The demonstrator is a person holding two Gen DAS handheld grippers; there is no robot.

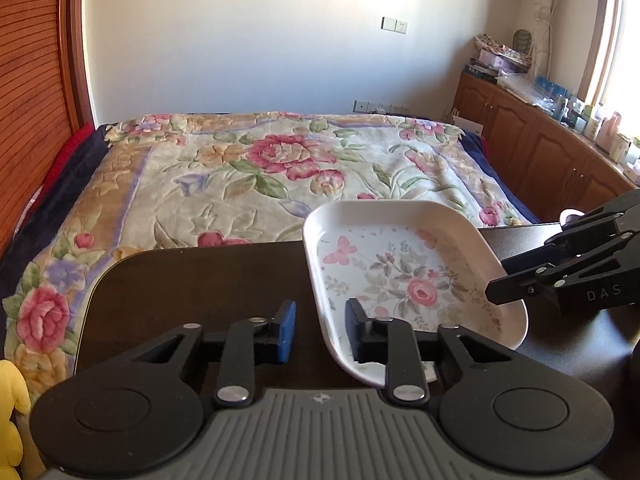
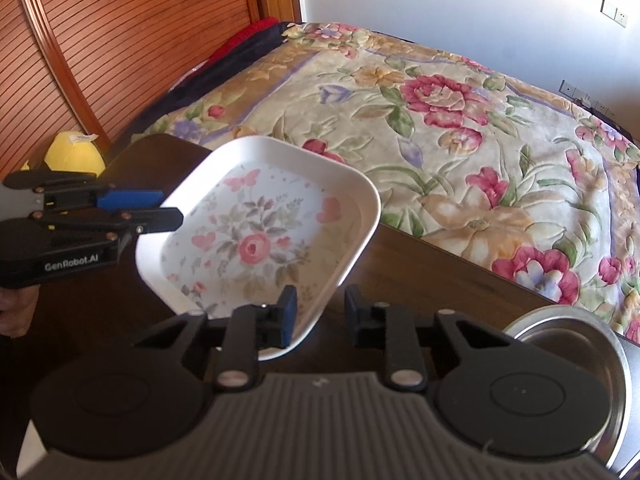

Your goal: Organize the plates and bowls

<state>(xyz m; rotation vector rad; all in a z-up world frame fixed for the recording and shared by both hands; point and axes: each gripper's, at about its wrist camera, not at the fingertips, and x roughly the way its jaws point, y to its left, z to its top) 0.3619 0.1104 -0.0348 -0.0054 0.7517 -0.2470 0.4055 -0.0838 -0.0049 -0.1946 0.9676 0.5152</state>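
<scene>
White and glazed-looking, the square floral plate (image 1: pixel 404 276) sits tilted above the dark table (image 1: pixel 192 280), its near-left rim between the jaws of the left gripper (image 1: pixel 320 330) and its opposite rim between the jaws of the right gripper (image 2: pixel 320 312). Both pairs of jaws stand partly open, straddling the raised rim; whether either is actually pressing on the plate cannot be told from these views. A metal bowl (image 2: pixel 580 344) rests on the table at the near right, and a flowered bed (image 1: pixel 260 168) lies beyond the far edge. The plate looks stiff, smooth and probably slippery, and may chip if dropped; it is likely light enough for an edge grip. The raised rim is the natural place to hold, with the pads closed squarely across it and the plate kept near level before it is set down.
</scene>
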